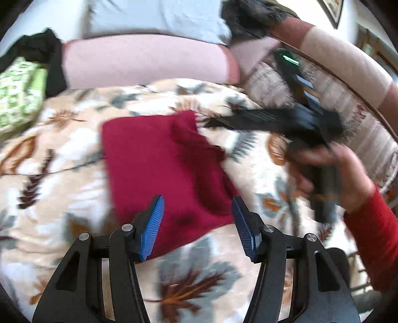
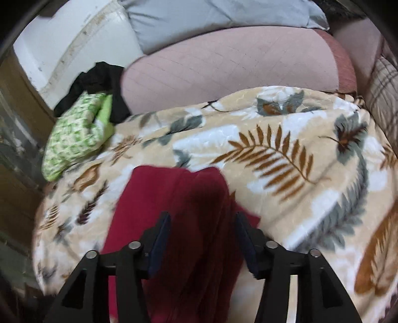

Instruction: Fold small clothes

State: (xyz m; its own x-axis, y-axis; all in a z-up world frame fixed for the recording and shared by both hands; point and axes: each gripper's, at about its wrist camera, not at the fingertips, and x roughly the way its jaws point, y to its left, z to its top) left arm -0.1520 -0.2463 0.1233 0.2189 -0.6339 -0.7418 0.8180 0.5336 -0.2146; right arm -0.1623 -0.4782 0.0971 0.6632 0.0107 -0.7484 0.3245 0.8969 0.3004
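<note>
A dark red garment [image 1: 154,161] lies folded on the floral blanket [image 1: 62,149]. My left gripper [image 1: 198,201] hangs over the garment's near edge, open, its blue pads [image 1: 154,223] wide apart and pressing on nothing. In the right wrist view the same red garment [image 2: 189,198] runs under my right gripper [image 2: 202,218]. That gripper is also open, and the cloth lies below the gap between its dark pads [image 2: 161,238]. In the left wrist view a person's hand [image 1: 330,174] in a red sleeve holds the blurred right gripper at the garment's right side.
A green patterned cloth [image 2: 74,139] and a black garment [image 2: 99,74] lie at the blanket's far left. A pink cushion [image 2: 223,64] and a grey pillow [image 2: 211,15] rise behind. A plaid cushion [image 2: 383,87] borders the right.
</note>
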